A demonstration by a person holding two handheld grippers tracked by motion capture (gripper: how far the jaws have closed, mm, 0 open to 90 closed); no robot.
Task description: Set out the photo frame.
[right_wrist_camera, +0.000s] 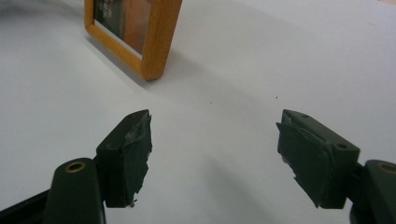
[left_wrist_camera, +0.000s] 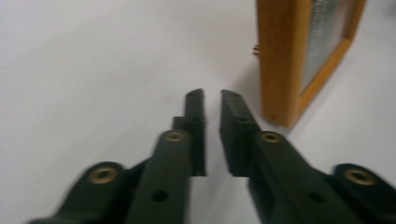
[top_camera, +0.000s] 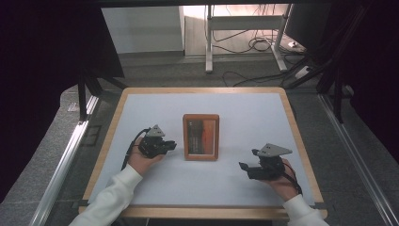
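A wooden picture frame lies flat in the middle of the white table top. My left gripper rests just left of the frame, pointing at its left side. In the left gripper view its jaws stand a narrow gap apart with nothing between them, and the frame's wooden edge is close on the right. My right gripper sits to the frame's lower right, apart from it. Its jaws are wide open over bare table, with the frame's corner farther ahead.
The table has a light wooden rim. Metal rails run along both sides of it. Beyond the far edge are a desk leg and loose cables on the floor.
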